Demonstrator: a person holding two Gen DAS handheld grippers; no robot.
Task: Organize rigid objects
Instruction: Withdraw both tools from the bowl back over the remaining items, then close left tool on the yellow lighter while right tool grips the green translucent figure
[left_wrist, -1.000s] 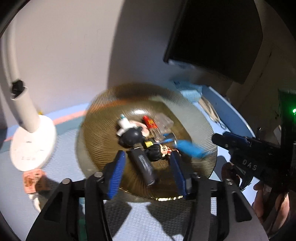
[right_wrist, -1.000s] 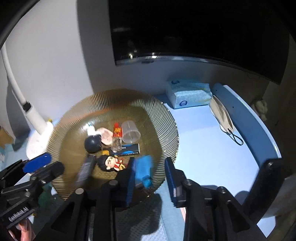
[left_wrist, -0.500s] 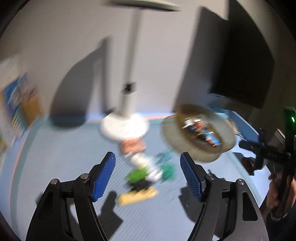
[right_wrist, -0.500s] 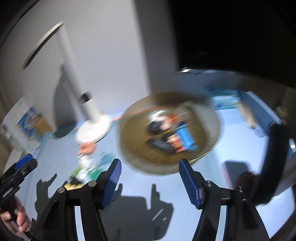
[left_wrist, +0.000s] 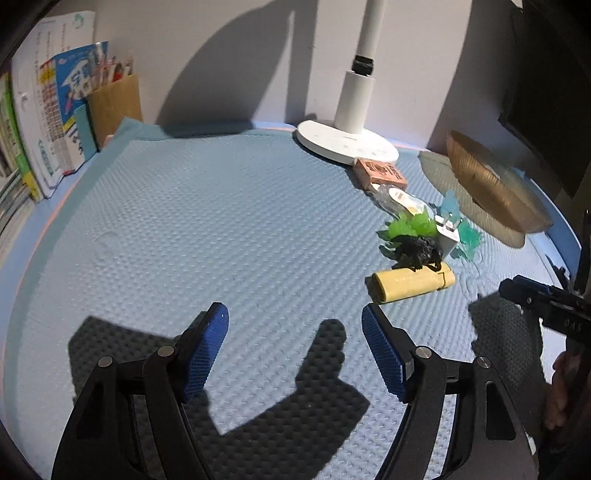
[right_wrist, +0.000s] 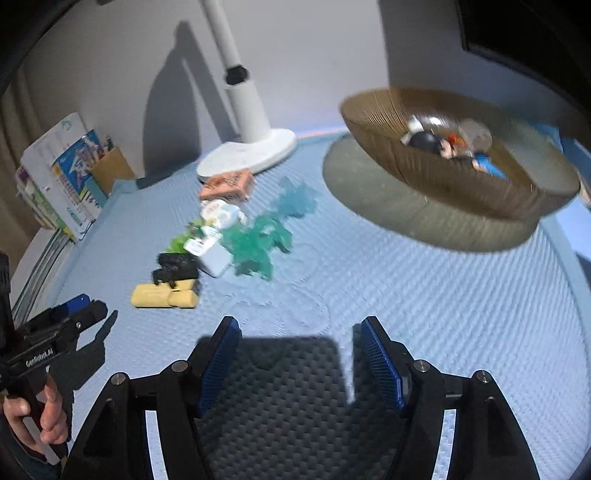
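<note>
The task looks partway done: the brown bowl (right_wrist: 458, 155) at 2 o'clock already holds several small items, too blurred to name, while a loose pile on the blue mat (left_wrist: 221, 229) remains, including the yellow roll (right_wrist: 164, 295) and a pink box (right_wrist: 227, 186) near 11 o'clock. Both the left gripper (left_wrist: 293, 350) and right gripper (right_wrist: 299, 358) hover empty, jaws apart.

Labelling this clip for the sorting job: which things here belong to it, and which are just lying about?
Job: bowl, yellow roll, black toy, white charger, pink box, green pieces, both open grippers.
Lying about: lamp, books, mat.
</note>
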